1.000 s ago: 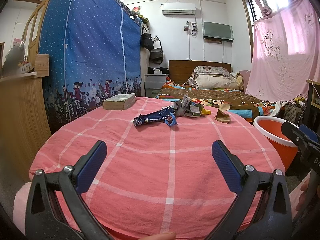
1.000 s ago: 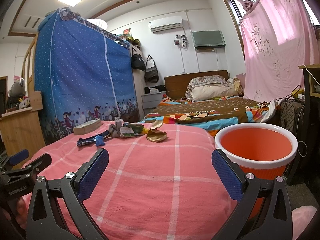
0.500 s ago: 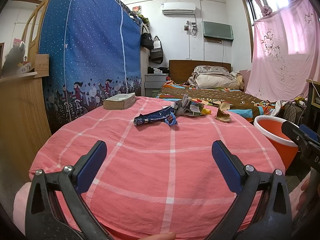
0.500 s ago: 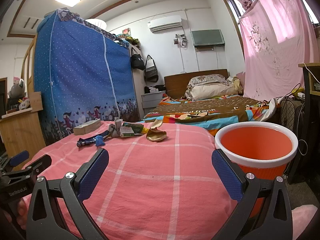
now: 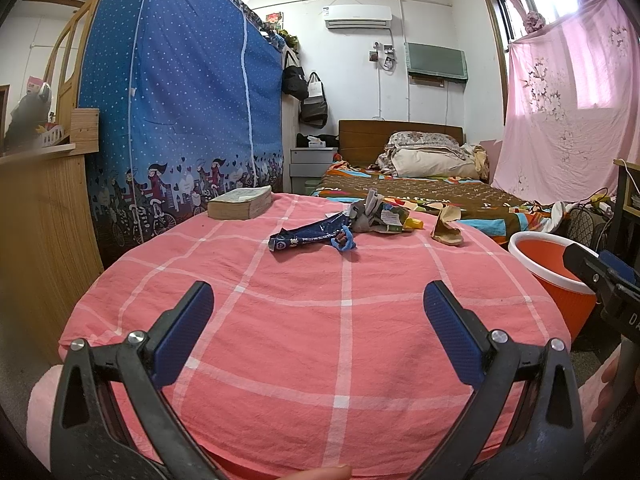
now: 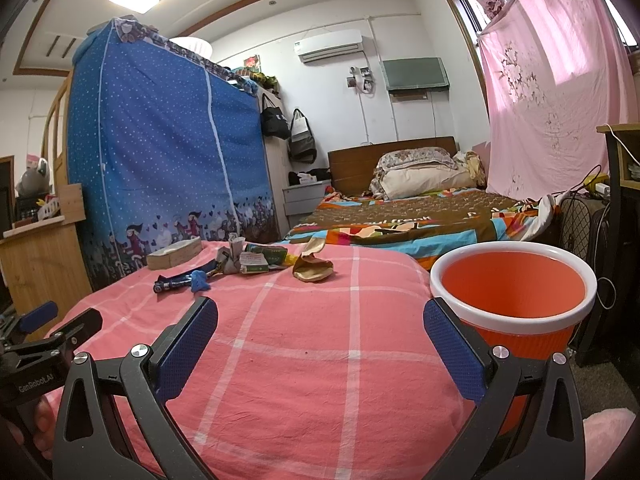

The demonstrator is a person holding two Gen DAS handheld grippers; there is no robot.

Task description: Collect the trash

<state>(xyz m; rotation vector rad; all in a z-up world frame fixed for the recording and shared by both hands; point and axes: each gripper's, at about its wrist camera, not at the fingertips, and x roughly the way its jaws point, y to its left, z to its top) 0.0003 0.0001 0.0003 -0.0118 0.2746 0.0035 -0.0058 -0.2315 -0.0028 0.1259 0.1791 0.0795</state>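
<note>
Both grippers, left gripper (image 5: 318,304) and right gripper (image 6: 320,320), spread wide, empty, above pink checked cloth (image 5: 304,320). Trash pile (image 5: 352,226) at cloth's far side: blue wrapper (image 5: 306,237), crumpled paper (image 6: 314,267). Orange bin (image 6: 516,300) beside cloth, right.

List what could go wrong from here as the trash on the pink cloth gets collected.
1. The blue wrapper, crumpled grey wrapper and green packet lie tangled; lifting one may drag the others off.
2. The book sits close by and could be taken for trash.
3. The orange bin stands off the cloth's right edge; light pieces like the tan scrap may miss it.
</note>
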